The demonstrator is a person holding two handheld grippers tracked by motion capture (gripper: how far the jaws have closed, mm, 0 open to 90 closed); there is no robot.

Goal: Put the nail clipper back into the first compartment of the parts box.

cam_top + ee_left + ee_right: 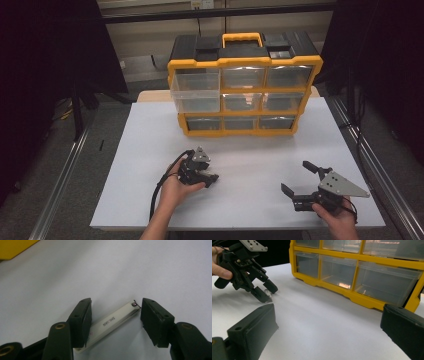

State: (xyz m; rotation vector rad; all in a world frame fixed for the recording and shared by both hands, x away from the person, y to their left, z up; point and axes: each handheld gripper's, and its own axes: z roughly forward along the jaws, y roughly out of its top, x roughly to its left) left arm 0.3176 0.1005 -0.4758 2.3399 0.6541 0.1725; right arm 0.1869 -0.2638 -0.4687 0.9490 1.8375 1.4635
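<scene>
Flat white bar with dark lettering [110,323]: near end hidden under left gripper [113,322], identity unclear. Left gripper half open, straddling bar on white table sheet [250,150], one pad at bar's end, grip unconfirmed; tilted down, near yellow-framed drawer cabinet [244,85]. Right gripper [299,179] wide open, empty, level, farther from cabinet.

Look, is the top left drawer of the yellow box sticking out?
Yes, the top left drawer juts forward past the other drawers.

left gripper [212,177]: tipped down to the table, jaws half apart, near front edge, left of centre | right gripper [296,179]: level, jaws spread wide, near front right corner
</scene>
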